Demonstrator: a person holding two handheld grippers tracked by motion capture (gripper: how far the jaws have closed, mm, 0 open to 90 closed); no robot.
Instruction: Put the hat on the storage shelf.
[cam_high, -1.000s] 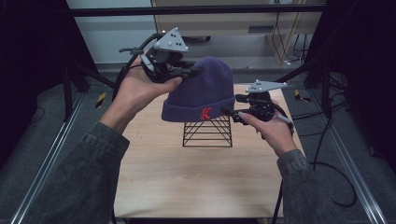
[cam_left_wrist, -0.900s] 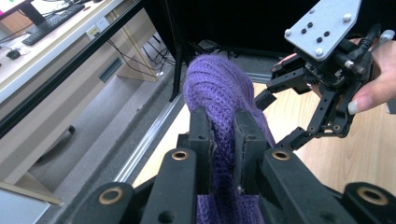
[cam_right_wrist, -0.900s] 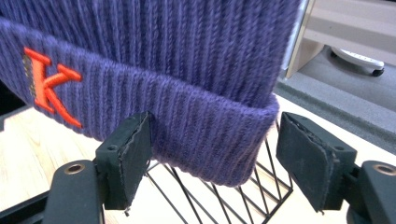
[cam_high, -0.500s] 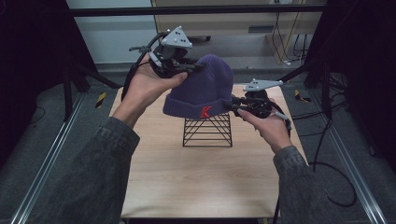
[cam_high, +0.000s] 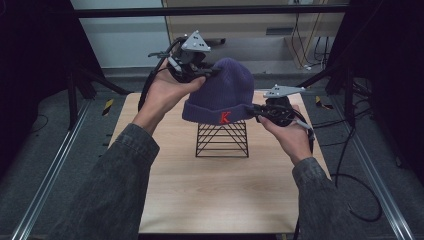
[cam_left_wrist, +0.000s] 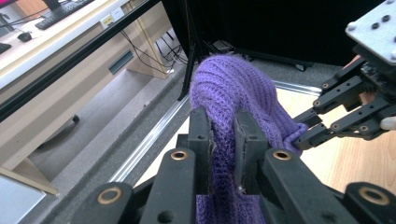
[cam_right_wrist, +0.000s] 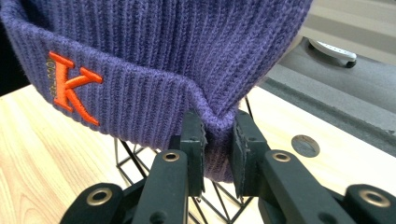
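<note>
Beanie (cam_high: 222, 92) hangs between the two grippers above a black wire rack (cam_high: 222, 139) on the wooden table (cam_high: 200, 200). Left gripper (cam_high: 204, 73) pinches the knit near the crown, its jaws pressed onto a fold of purple fabric, as the left gripper view shows up close. Right gripper (cam_high: 256, 111) pinches the folded cuff just beside the orange K (cam_right_wrist: 70, 86), jaws closed on the cuff's edge. Whether the hat touches the rack is unclear.

The beanie (cam_high: 222, 92) has risen slightly above the wire stand (cam_high: 222, 140); the left hand-held gripper (cam_high: 202, 74) has lifted its crown higher.
</note>
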